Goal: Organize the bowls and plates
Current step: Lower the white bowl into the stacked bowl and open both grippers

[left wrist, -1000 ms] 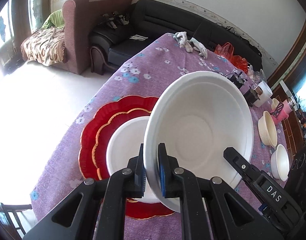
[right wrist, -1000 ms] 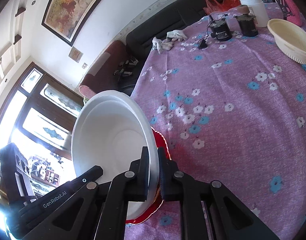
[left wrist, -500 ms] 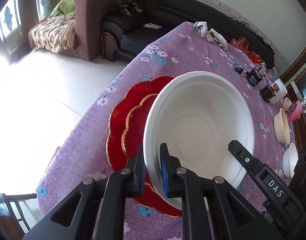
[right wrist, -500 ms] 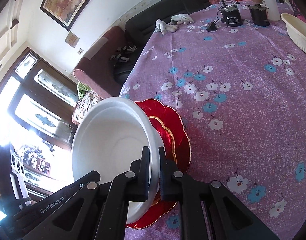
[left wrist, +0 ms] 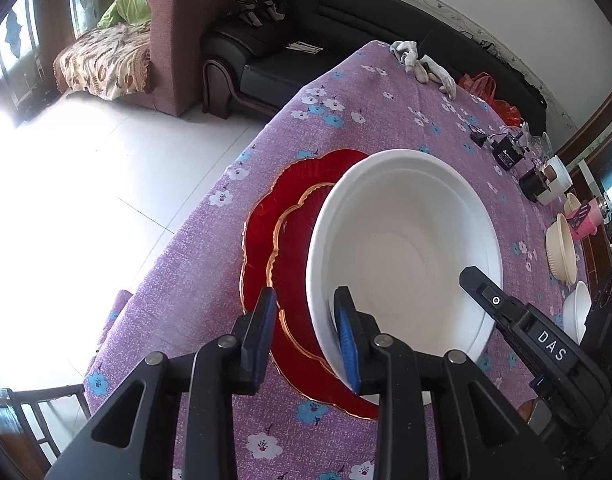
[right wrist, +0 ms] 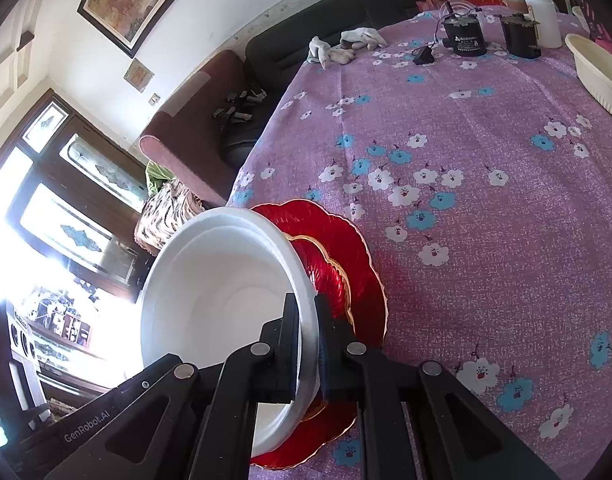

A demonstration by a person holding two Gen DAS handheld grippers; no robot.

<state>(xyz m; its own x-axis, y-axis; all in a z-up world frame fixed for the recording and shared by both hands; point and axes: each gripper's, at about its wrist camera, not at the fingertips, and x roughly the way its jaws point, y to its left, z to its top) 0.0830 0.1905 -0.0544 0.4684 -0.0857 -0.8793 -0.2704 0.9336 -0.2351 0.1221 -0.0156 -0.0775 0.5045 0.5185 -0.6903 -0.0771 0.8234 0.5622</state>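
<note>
A large white bowl (left wrist: 405,248) sits tilted over two stacked red plates with gold edges (left wrist: 278,240) on the purple flowered tablecloth. My left gripper (left wrist: 304,328) straddles the bowl's near rim and its jaws are opening. The left pad stands clear of the rim, and the blue right pad (left wrist: 345,340) lies inside the bowl. In the right wrist view my right gripper (right wrist: 307,336) is shut on the white bowl (right wrist: 226,292) at its opposite rim, above the red plates (right wrist: 345,256). Whatever lies under the bowl is hidden.
At the far right stand a cream bowl (left wrist: 561,248), a small white bowl (left wrist: 577,312) and a pink cup (left wrist: 585,216). Black devices (left wrist: 505,152), a white jar (left wrist: 557,176) and white gloves (left wrist: 421,68) lie further back. The table edge (left wrist: 194,232) runs left of the plates.
Both grippers have brought the white bowl down onto the red plates, covering a smaller white bowl there. The left jaws have parted from the rim; the right jaws stay clamped.
</note>
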